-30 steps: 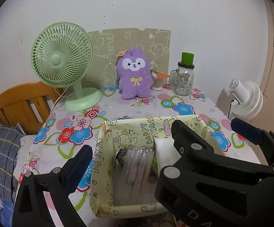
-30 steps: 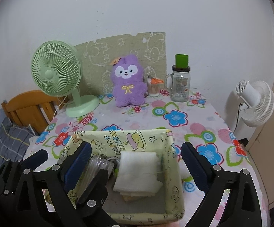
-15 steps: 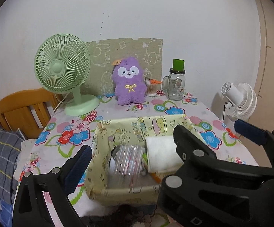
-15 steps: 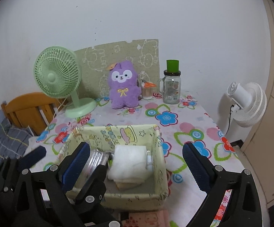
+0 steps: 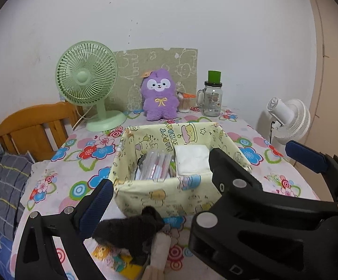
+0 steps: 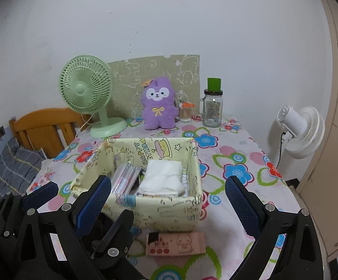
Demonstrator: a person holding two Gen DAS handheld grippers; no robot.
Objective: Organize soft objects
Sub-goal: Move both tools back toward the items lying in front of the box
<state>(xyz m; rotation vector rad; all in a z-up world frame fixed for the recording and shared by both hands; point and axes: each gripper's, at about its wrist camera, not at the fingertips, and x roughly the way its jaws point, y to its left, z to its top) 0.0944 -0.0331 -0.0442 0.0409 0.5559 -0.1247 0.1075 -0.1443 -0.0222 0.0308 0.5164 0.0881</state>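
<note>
The left gripper [image 5: 197, 182] is hovering with its fingers [image 5: 96, 200] spread wide, holding nothing, just in front of the fabric basket [image 5: 169, 196]. The right gripper [image 6: 167, 197] is likewise hanging with its fingers [image 6: 239, 198] spread apart and empty, the basket's [image 6: 176, 207] near wall showing between them.

Inside the basket, a clear plastic packet [image 6: 125, 178] is lying on the left with its long axis running from the near wall toward the far wall. A folded white cloth [image 6: 163, 177] is lying flat just beside it on the right.

The left wrist view is showing a dark fuzzy item [image 5: 131, 231] lying on the tabletop [image 5: 59, 182] just in front of the basket, its long axis running left to right; what it is cannot be told. The right wrist view is mostly hiding that item behind the left gripper. Instead it is showing a pink tissue packet [image 6: 176, 243] lying flat in front of the basket, long axis left to right.

Farther back, a purple plush toy [image 6: 158, 103] is standing upright facing the cameras, between a green fan [image 6: 87, 93] and a glass jar [image 6: 212, 107]. A white fan [image 6: 302, 135] is standing off the tabletop's right edge.
</note>
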